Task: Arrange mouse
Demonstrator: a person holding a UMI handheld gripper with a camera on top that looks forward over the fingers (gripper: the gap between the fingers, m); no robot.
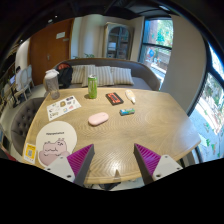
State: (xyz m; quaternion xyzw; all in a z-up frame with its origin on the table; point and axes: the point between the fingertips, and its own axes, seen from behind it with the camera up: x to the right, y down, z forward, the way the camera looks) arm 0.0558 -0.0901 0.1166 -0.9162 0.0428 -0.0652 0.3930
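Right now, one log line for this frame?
hand-held gripper: open, empty | pale pink oval mouse: on wooden table, ahead of fingers, untouched | green can: beyond

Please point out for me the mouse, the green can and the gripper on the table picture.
mouse (98, 118): gripper view, middle of its pale top.
green can (92, 87): gripper view, middle of its side.
gripper (114, 158): gripper view, midway between its open fingertips.

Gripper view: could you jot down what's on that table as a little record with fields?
surface: wooden table
mouse: pale pink mouse, ahead of the fingers, untouched
round mat: mouse pad, near the left finger
can: green can, upright at the far side
small items: blue object; dark object
paper: printed sheet
gripper: open, holding nothing
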